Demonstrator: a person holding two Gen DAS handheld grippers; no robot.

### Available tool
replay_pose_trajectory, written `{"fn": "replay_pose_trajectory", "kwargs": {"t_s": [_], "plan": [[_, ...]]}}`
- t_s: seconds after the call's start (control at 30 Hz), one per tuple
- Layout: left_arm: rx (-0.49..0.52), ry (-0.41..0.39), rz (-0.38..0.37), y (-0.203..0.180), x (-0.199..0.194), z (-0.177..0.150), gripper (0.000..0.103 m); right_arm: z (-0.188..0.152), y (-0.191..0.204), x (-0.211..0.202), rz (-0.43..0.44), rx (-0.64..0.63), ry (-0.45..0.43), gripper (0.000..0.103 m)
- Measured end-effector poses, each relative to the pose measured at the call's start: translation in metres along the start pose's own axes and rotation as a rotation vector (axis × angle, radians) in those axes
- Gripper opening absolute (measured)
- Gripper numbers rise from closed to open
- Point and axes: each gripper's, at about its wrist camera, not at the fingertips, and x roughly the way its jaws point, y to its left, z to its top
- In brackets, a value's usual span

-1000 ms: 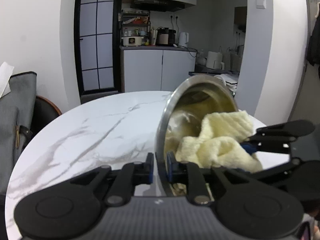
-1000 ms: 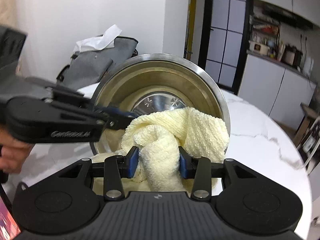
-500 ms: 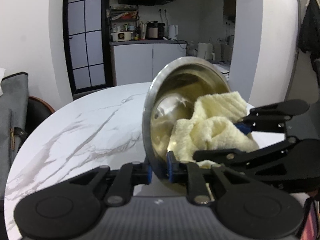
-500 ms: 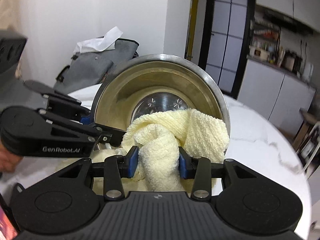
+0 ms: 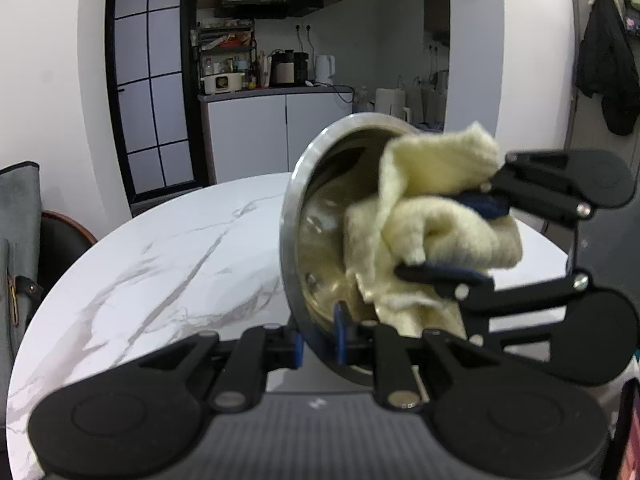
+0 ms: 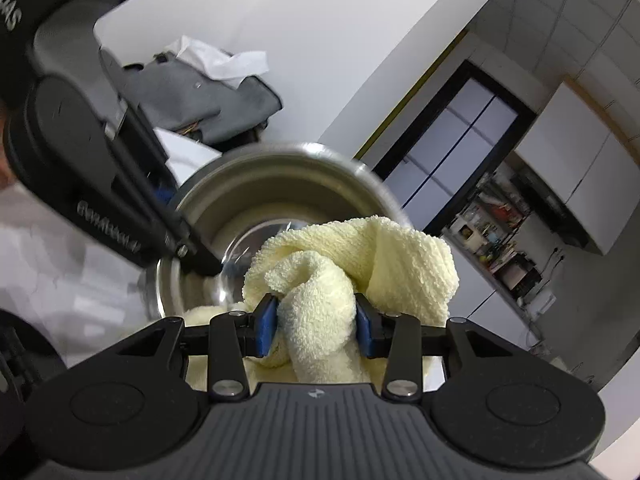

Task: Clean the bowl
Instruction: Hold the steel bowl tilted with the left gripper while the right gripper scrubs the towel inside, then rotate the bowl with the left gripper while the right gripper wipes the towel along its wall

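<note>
- A steel bowl (image 5: 316,216) is held tipped on its side above a white marble table (image 5: 168,256), its open mouth turned toward 3 o'clock in the left wrist view.
- The left gripper (image 5: 318,344) is clamped on the bowl's lower rim at about 6 o'clock, one blue pad outside the wall and one inside.
- The right gripper (image 6: 316,322) is closed tight on a bunched pale yellow cloth (image 6: 360,256), which is pressed into the bowl's mouth.
- From the right gripper, the bowl (image 6: 280,184) lies straight ahead at 12 o'clock, its central axis roughly in line with the fingers; this alignment is judged to govern the next wiping stroke.
- The bowl is seen as smooth, shiny and round, with a rolled rim and a flat reflective base.
- The cloth is looped terry, soft and thickly folded, filling the lower right of the opening.
- A grey bag (image 6: 192,96) with white paper is seen behind, at 11 o'clock.
</note>
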Motion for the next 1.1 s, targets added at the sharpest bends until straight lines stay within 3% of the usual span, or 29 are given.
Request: {"fn": "replay_pose_trajectory", "kwargs": {"t_s": [0.57, 0.87, 1.1], "plan": [[-0.034, -0.012, 0.011, 0.005, -0.010, 0.000, 0.019, -0.015, -0.005, -0.005, 0.113, 0.209, 0.006, 0.044], [-0.044, -0.014, 0.028, 0.007, -0.009, -0.001, 0.019, -0.013, -0.015, -0.004, 0.166, 0.418, 0.070, 0.045], [-0.050, -0.015, 0.026, 0.008, -0.008, -0.002, 0.020, -0.014, -0.018, -0.007, 0.187, 0.479, 0.103, 0.045]]}}
